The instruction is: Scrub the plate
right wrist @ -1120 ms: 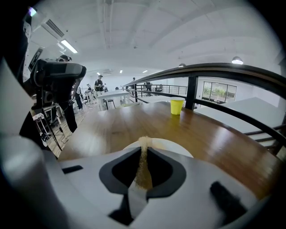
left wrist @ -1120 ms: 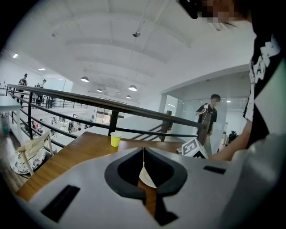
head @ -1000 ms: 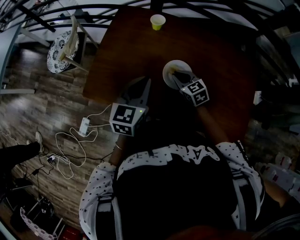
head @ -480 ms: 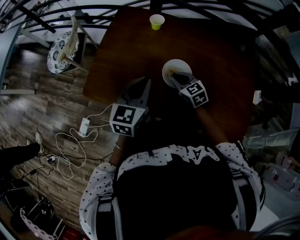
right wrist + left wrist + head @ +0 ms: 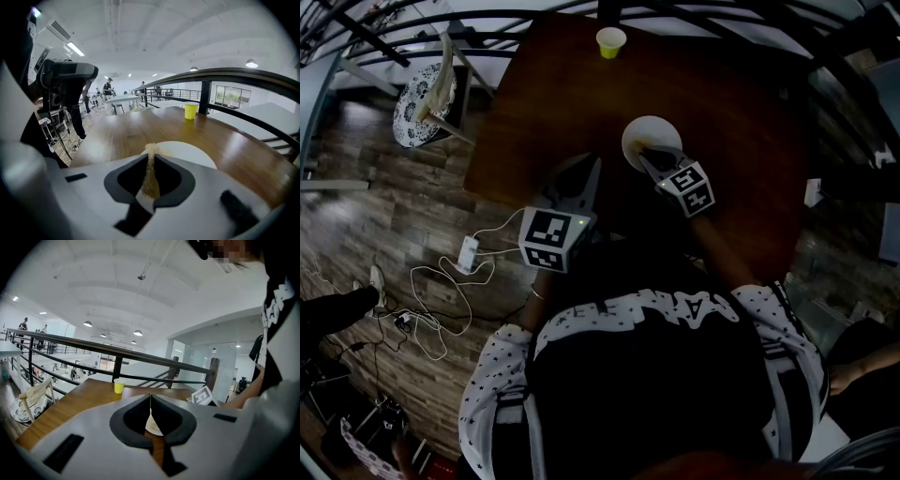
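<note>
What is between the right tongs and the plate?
A thin tan scrub pad, clamped in the right tongs, with its tip reaching the white plate at its near edge. The right gripper view shows it.

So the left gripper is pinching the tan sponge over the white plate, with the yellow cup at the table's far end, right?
Not the left. The right gripper is pinching the tan sponge over the white plate, as the right gripper view shows; the left gripper is shut on nothing. The rest stands.
</note>
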Available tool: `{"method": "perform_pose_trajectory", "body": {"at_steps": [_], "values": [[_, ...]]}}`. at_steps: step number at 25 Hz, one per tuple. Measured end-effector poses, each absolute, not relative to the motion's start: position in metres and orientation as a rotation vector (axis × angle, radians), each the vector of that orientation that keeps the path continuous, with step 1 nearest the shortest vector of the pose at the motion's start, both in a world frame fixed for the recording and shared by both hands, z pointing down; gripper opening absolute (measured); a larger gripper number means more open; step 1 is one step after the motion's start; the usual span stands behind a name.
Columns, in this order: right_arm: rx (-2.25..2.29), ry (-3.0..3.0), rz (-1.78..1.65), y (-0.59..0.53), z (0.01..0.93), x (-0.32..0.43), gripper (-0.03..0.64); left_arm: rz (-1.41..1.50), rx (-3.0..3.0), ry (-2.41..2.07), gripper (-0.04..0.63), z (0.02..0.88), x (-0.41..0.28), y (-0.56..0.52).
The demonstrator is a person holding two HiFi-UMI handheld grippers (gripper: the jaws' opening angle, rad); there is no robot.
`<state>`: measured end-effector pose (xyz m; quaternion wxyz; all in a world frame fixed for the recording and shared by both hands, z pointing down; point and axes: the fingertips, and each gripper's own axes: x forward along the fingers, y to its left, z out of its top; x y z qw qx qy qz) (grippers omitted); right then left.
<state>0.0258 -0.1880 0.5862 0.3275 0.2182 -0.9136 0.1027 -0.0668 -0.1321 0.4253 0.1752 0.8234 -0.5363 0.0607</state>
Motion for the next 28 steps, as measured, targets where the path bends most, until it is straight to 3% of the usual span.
{"method": "perform_pose_trajectory", "body": {"at_steps": [28], "values": [[0.556,-2.416,0.265,-0.162,0.583,0.021,0.049,0.169,2.354,-1.515,0.015,0.424,-0.064,-0.119]]}}
